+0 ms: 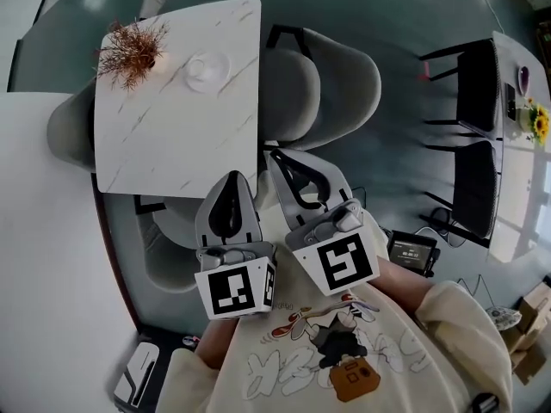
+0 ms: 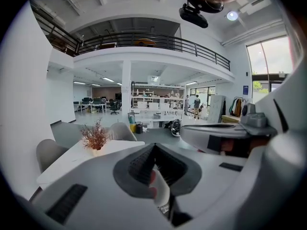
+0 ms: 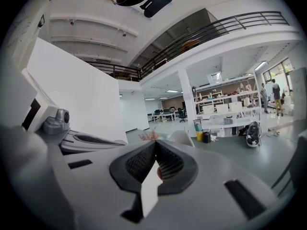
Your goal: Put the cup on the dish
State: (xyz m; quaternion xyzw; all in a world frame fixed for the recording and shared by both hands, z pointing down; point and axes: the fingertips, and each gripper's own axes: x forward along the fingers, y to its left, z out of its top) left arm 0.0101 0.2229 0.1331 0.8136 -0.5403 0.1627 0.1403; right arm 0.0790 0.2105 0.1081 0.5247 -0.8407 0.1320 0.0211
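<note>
Surface: white marble table (image 1: 172, 110), well ahead of your grippers.
Left gripper (image 2: 152, 150): jaws together, nothing held.
Right gripper (image 3: 156, 146): jaws together, nothing held.
Cup (image 1: 205, 69): on table, near dried plant (image 1: 131, 52).

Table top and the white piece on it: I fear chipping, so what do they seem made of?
Table top: marble or marble-look slab, white with grey veins. White piece: probably glazed ceramic, smooth and plain; too small to be sure.
</note>
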